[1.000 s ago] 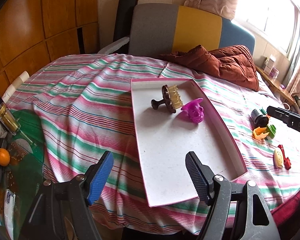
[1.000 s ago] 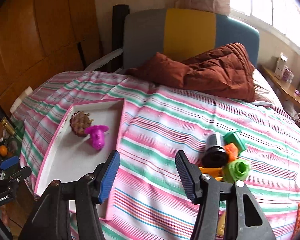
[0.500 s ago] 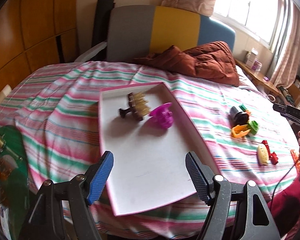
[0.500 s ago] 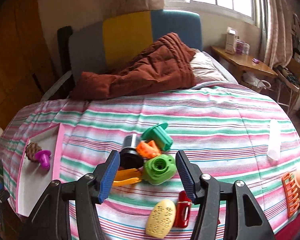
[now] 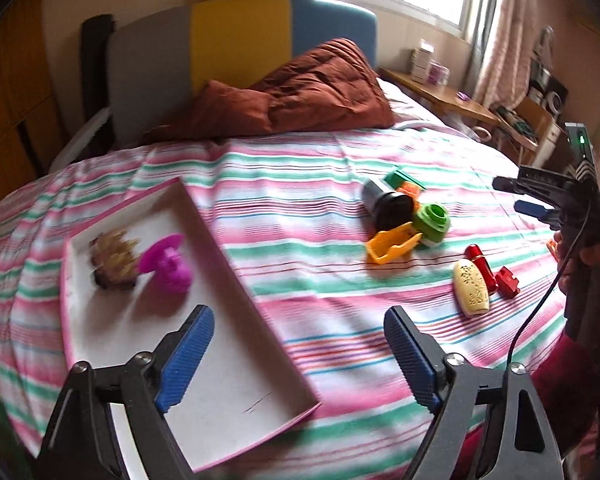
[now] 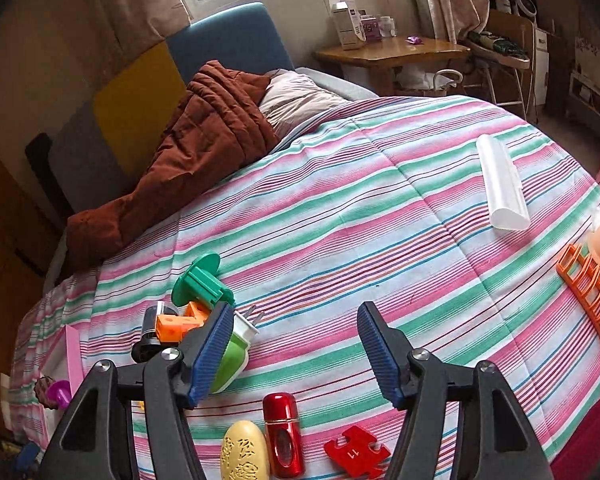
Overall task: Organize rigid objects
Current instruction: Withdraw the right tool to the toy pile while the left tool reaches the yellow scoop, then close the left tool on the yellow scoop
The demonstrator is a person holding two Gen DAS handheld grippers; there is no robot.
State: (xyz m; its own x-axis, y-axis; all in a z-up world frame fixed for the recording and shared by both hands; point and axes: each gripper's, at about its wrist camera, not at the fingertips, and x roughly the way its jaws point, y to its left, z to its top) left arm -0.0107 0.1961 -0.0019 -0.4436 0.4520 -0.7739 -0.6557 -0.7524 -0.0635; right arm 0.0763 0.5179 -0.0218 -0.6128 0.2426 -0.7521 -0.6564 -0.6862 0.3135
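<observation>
The striped bed (image 5: 300, 184) carried a pink-rimmed tray (image 5: 236, 280) holding a purple toy (image 5: 168, 268). A cluster of plastic pieces (image 5: 404, 216) lay well apart. Both the left claw (image 5: 298, 344) and right claw (image 6: 296, 344) had just been widening, released, nothing between them.

Left gripper (image 5: 298, 354) and right gripper (image 6: 296, 354): jaws just widened, empty.

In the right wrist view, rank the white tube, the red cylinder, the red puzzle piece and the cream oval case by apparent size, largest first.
1. white tube, though it lies farthest away
2. cream oval case and red cylinder: look alike, unranked; the case is cut off by the frame edge
3. red puzzle piece
</observation>
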